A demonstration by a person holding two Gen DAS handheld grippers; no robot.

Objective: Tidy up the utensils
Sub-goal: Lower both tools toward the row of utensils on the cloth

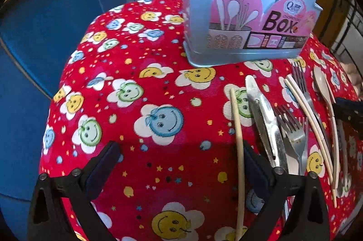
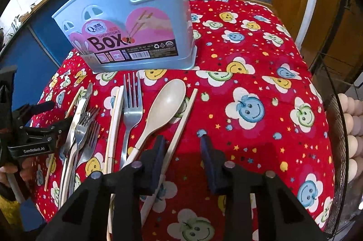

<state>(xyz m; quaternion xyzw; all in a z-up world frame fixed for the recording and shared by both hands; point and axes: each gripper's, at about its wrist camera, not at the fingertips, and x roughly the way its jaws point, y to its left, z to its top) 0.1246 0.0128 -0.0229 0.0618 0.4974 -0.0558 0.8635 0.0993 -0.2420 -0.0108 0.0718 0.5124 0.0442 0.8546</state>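
A light blue utensil box (image 1: 245,14) with a pink "Box" label stands at the back of the red smiley-patterned cloth; it also shows in the right wrist view (image 2: 133,34). Utensils lie side by side in front of it: a metal knife (image 1: 263,118), forks (image 1: 292,132), chopsticks (image 1: 238,150) and a beige spoon (image 2: 163,104). My left gripper (image 1: 181,161) is open and empty, its right finger beside a chopstick. My right gripper (image 2: 183,157) is open and empty, with a chopstick (image 2: 179,127) lying just inside its left finger.
The cloth (image 2: 261,82) covers a small raised surface with edges falling away on all sides. A blue cabinet (image 1: 56,25) stands to the left. A wire basket of eggs (image 2: 349,127) sits at the right. The left gripper shows at the left of the right wrist view (image 2: 34,127).
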